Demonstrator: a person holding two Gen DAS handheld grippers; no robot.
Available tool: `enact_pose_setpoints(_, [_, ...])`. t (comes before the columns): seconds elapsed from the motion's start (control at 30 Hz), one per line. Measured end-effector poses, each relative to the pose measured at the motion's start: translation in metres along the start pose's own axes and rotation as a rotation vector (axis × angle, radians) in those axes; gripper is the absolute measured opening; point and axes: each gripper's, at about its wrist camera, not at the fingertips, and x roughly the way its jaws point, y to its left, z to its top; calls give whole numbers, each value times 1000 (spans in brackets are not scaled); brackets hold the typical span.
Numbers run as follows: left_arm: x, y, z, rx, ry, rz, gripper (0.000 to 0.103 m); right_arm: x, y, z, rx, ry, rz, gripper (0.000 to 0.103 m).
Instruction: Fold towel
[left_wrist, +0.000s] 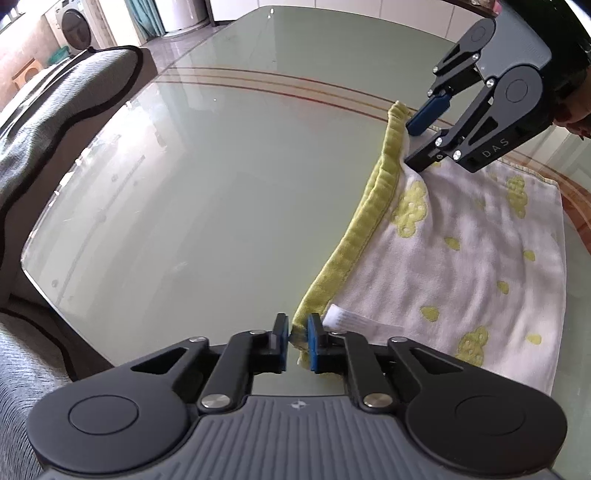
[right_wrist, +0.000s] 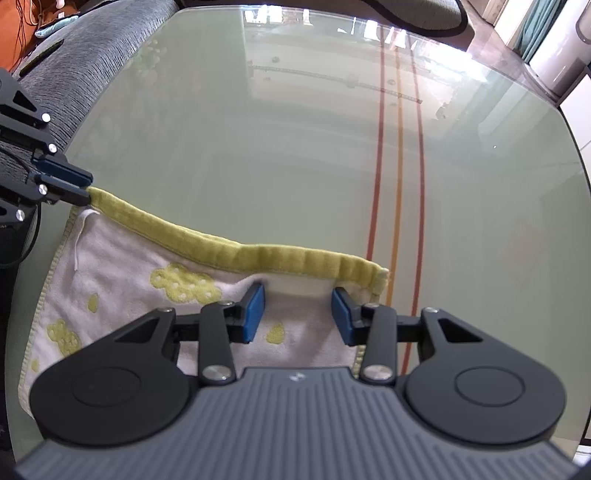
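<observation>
Here, glass table (left_wrist: 184, 192) carries towel (left_wrist: 461, 258), folded, soft, limp, light. My left gripper (left_wrist: 297, 341) pinches green hem (right_wrist: 258, 258) corner; my right gripper (right_wrist: 297, 312) spread wide over far corner, ungripped.

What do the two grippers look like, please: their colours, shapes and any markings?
Both look alike. The left gripper has black linkage arms with silver screws, two round black discs, a grey ribbed body bearing a small emblem, and blue pads on its fingers. The right gripper is built the same way; seen from the left wrist camera, its side carries the white letters DAS.
</observation>
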Motion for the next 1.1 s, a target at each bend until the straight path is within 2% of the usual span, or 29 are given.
enact_pose_setpoints(0.2, [-4, 2, -4, -20, -2, 22, 12, 0, 10, 5, -30, 14, -39, 41])
enact_pose_setpoints(0.3, [-11, -3, -1, -10, -19, 58, 23, -7, 16, 7, -38, 4, -61, 41])
enact_pose_setpoints(0.33, [-13, -6, 0, -1, -27, 72, 33, -12, 16, 8, -33, -6, -64, 41])
enact_pose_setpoints(0.37, [-15, -8, 0, 7, -39, 82, 40, -16, 16, 7, -28, -15, -68, 41])
enact_pose_setpoints(0.4, [-17, -9, 1, 12, -46, 87, 41, -21, 16, 6, -23, -21, -71, 41])
enact_pose_setpoints(0.47, [-25, -14, 2, 19, -65, 99, 41, -32, 15, 3, -13, -30, -81, 41])
enact_pose_setpoints(0.67, [-38, -32, 3, 30, -88, 71, 41, -51, 15, -15, 2, -4, -109, 41])
enact_pose_setpoints(0.77, [-50, -48, -12, 52, -93, 54, 41, -61, 17, -35, 23, 19, -116, 41])
enact_pose_setpoints(0.97, [-57, -70, -19, 85, -80, 0, 41, -71, 21, -79, 70, 87, -104, 40])
enact_pose_setpoints(1.1, [-64, -99, -28, 139, -61, -61, 42, -79, 27, -105, 86, 110, -104, 40])
